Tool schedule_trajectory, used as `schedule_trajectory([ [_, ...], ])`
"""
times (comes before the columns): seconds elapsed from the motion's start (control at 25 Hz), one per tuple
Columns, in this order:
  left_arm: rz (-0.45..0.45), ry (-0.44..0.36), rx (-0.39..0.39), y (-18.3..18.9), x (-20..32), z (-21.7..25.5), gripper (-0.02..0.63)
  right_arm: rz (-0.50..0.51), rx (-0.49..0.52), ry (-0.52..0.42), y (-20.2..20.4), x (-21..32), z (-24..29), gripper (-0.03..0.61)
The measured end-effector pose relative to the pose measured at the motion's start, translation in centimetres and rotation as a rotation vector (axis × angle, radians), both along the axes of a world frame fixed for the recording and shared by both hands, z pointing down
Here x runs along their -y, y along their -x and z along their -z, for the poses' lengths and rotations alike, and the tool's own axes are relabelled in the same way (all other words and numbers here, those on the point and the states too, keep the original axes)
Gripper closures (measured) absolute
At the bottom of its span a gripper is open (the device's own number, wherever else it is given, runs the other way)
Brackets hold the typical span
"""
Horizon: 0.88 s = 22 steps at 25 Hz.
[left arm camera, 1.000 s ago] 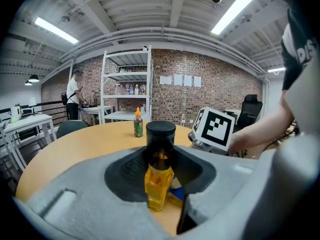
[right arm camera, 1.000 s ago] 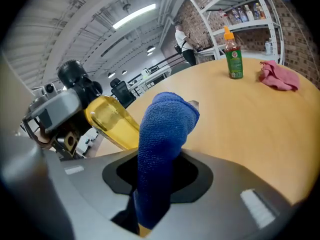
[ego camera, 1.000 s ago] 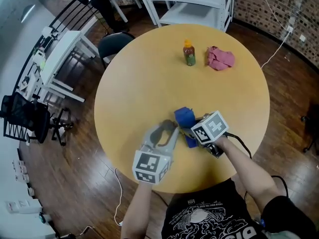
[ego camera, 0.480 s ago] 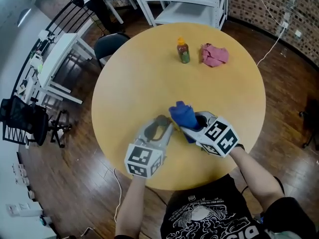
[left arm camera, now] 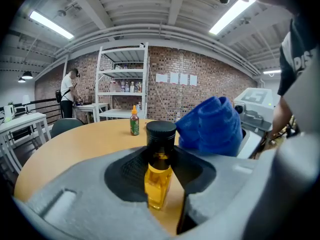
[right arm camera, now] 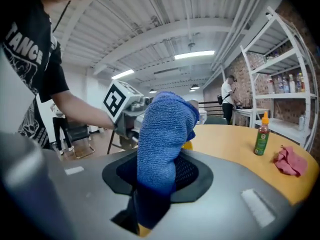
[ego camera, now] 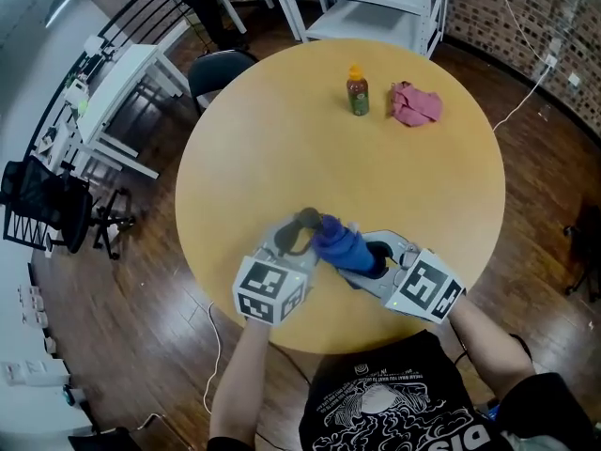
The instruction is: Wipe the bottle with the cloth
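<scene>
Near edge of the round wooden table point(ego camera: 282, 139), just in front of the person's torso: both grippers meet over one spot.

Left gripper point(ego camera: 300, 236): jaws closed partway on the amber bottle point(left arm camera: 159, 176), which stands upright between them. Pads press its square glass body on both sides. The black cap rises clear above the jaws. Yellow liquid fills the body up to the shoulder. Whether the base rests on the tabletop cannot be told.

Right gripper point(ego camera: 368, 257): jaws clamped on the blue cloth point(ego camera: 340, 244). The cloth is bunched into a thick roll (terry-like weave, seen close in the right gripper view) and sticks out past the fingertips toward the left gripper. A dark tail of it hangs down through the gap between the jaws.

Cloth and bottle: from the head view the blue bundle overlaps the left gripper's tips and covers most of the bottle. From the left gripper view the bundle sits just beside the cap, on its right, at shoulder height. A sliver of yellow shows behind the cloth in the right gripper view.

Far side of table, well apart from the grippers: green sauce bottle point(ego camera: 357, 92) with orange cap, upright; crumpled pink cloth point(ego camera: 415, 103) just beside it.

Beyond the table: white shelving point(ego camera: 376, 7) against a brick wall.
</scene>
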<state>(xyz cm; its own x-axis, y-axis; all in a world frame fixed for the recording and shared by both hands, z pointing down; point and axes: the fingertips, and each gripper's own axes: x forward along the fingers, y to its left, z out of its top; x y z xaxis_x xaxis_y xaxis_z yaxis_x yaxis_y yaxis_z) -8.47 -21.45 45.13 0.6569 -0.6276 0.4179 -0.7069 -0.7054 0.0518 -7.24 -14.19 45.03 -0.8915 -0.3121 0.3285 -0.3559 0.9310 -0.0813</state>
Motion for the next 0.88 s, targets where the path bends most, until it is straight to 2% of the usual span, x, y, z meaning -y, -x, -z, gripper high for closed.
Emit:
schedule_trajectory([
  [0.16,0.003,0.005,0.002,0.3,-0.1,0.2,0.471,0.06,-0.06,0.045,1.0,-0.2,-2.1,0.443],
  [0.36,0.009,0.008,0.004,0.1,0.2,0.0,0.471,0.113,-0.23,0.118,0.9,0.1,-6.6,0.444],
  [0.68,0.01,0.005,0.002,-0.5,0.2,0.2,0.471,0.211,-0.495,0.285,0.4,-0.7,-10.9,0.445],
  [0.88,0.008,0.002,0.003,-0.3,0.2,0.1,0.471,0.273,-0.607,0.389,-0.1,-1.8,-13.0,0.445],
])
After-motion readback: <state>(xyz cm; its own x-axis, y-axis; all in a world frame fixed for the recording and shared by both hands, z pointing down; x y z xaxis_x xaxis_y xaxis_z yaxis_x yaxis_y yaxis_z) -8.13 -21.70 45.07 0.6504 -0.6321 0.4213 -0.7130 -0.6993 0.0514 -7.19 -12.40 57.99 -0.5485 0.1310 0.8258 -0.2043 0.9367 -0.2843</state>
